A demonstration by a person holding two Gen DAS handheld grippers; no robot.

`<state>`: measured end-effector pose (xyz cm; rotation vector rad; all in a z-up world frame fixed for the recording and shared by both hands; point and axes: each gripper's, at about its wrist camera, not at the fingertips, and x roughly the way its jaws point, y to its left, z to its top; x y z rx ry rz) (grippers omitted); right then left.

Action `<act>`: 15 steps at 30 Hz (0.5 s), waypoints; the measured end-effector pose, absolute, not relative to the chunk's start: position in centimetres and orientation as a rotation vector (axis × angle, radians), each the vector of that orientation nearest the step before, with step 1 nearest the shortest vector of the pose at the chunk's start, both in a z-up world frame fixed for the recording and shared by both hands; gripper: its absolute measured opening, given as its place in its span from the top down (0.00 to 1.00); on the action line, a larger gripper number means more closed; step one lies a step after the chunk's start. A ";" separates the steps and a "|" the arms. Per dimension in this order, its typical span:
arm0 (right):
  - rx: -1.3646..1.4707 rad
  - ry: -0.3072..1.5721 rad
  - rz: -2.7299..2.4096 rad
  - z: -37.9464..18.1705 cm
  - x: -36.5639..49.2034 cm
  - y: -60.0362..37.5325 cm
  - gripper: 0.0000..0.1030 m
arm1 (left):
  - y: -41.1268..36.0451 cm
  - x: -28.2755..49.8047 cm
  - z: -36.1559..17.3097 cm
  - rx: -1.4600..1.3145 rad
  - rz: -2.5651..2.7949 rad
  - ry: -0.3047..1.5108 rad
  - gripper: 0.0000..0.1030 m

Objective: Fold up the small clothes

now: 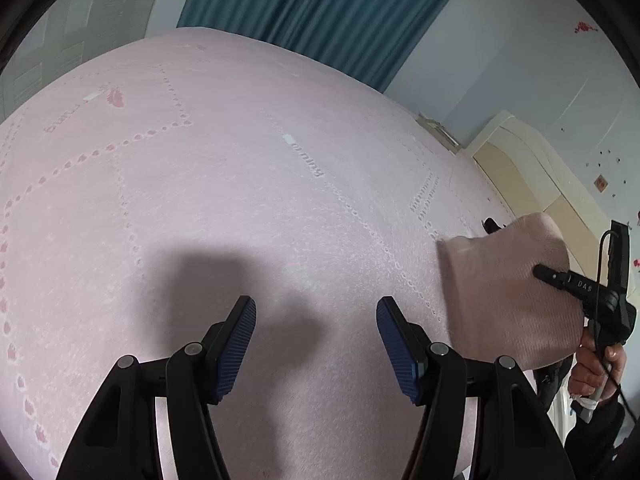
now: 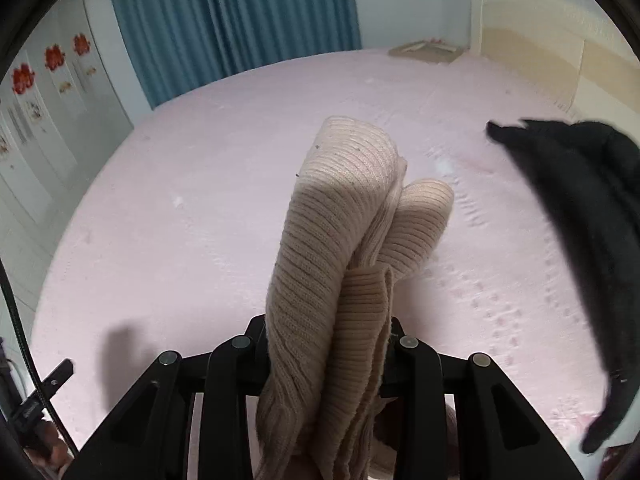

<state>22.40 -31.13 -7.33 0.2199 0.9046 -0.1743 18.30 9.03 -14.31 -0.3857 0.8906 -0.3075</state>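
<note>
Pink bedsheet (image 1: 224,184) stretches below me. My left gripper (image 1: 316,344) hangs spread wide with nothing in it, while my right gripper (image 2: 326,344) clamps the beige ribbed knit (image 2: 344,208), lifted above the sheet beside a black garment (image 2: 580,200).

Pink bedsheet (image 1: 248,184) — teal curtain (image 1: 320,12), cream headboard (image 2: 532,36) behind.

Bed sheet (image 1: 248,200): pale pink, printed with dotted lines of darker pink paw-like marks and faint lettering. Knit garment (image 2: 340,240): beige, ribbed. Second garment (image 2: 580,208), at the bed's right edge: black, plain. Left gripper (image 1: 316,344): black frame, blue ridged pads (image 1: 236,348). Curtain (image 1: 320,8): teal, vertically pleated. Headboard (image 2: 540,52): cream with tan bands. Wall decals (image 2: 24,76): red flowers.
</note>
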 end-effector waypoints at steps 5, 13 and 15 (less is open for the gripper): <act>0.282 0.919 -0.081 -6.9 24.0 -27.4 0.67 | 10.3 17.4 -15.9 -0.400 -0.293 0.901 0.41; 0.621 0.893 0.341 -10.1 28.5 -21.9 0.67 | 13.3 17.8 -18.5 -0.404 -0.268 0.921 0.41; 0.665 0.890 0.355 -12.8 29.5 -22.6 0.67 | 13.7 18.3 -19.3 -0.398 -0.260 0.934 0.41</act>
